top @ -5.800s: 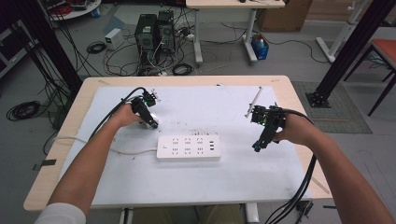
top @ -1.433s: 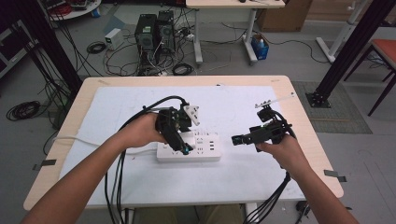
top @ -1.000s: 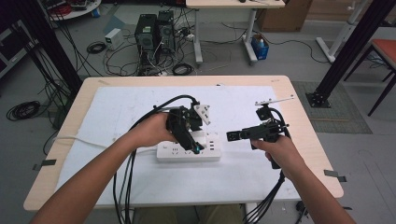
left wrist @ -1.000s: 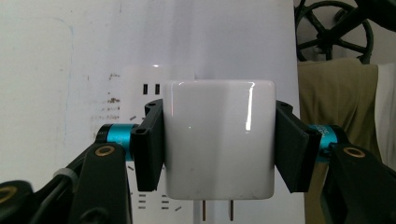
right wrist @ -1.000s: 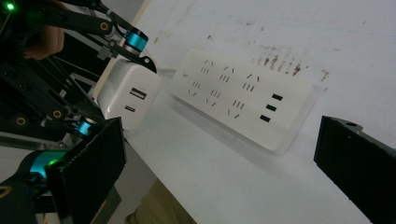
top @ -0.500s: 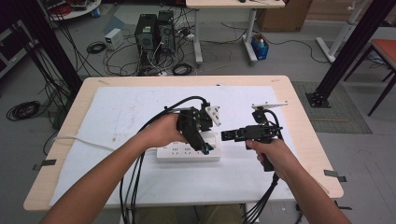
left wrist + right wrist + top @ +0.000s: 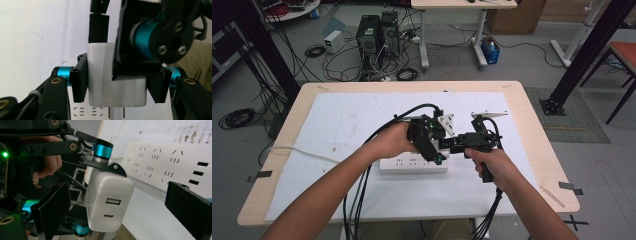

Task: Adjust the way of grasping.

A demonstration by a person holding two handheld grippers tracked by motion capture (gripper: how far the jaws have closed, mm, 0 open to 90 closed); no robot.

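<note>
The white charger was pinched by the left tool above the power strip, while the right tool, spread and just narrowing around it, was judged to need a firm closing next.

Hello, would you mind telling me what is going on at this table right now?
A person works with a gripper in each hand over a white power strip on the table. The left gripper is shut on a white USB charger, its prongs pointing down just above the strip. The right gripper has come in from the side; its jaws have just been closing, with the charger between them but not yet pressed.
</note>
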